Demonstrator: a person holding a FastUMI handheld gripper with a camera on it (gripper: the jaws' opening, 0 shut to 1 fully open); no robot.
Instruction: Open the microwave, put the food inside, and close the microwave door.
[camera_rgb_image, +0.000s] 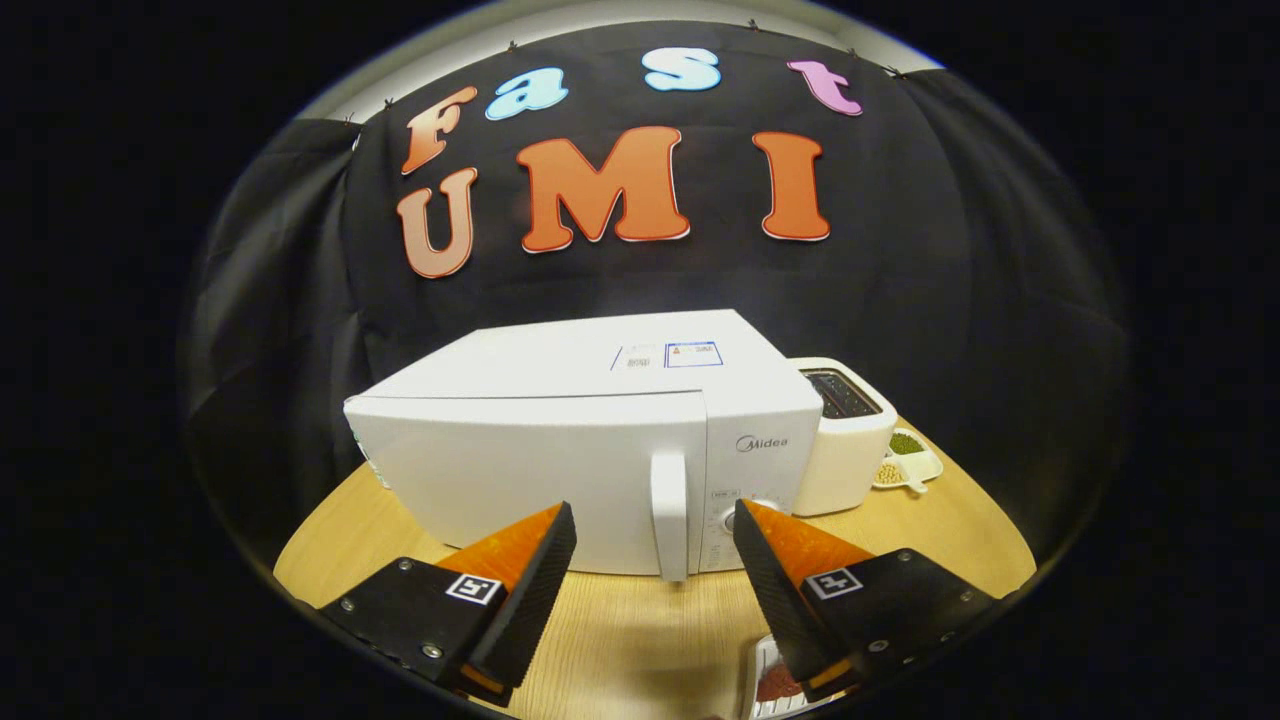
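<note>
A white microwave (560, 450) stands on the wooden table (640, 630) just beyond my fingers, its door shut. Its vertical white handle (669, 515) sits between the two fingertips, closer to the right one. My gripper (655, 520) is open, with nothing held between the fingers. A small white tray of reddish food (775, 680) lies on the table under the right finger, partly hidden by it.
A white toaster (845, 435) stands right beside the microwave on its right. Behind it a small white dish (905, 460) holds green and tan beans with a spoon. Black cloth closes off the back and sides of the booth.
</note>
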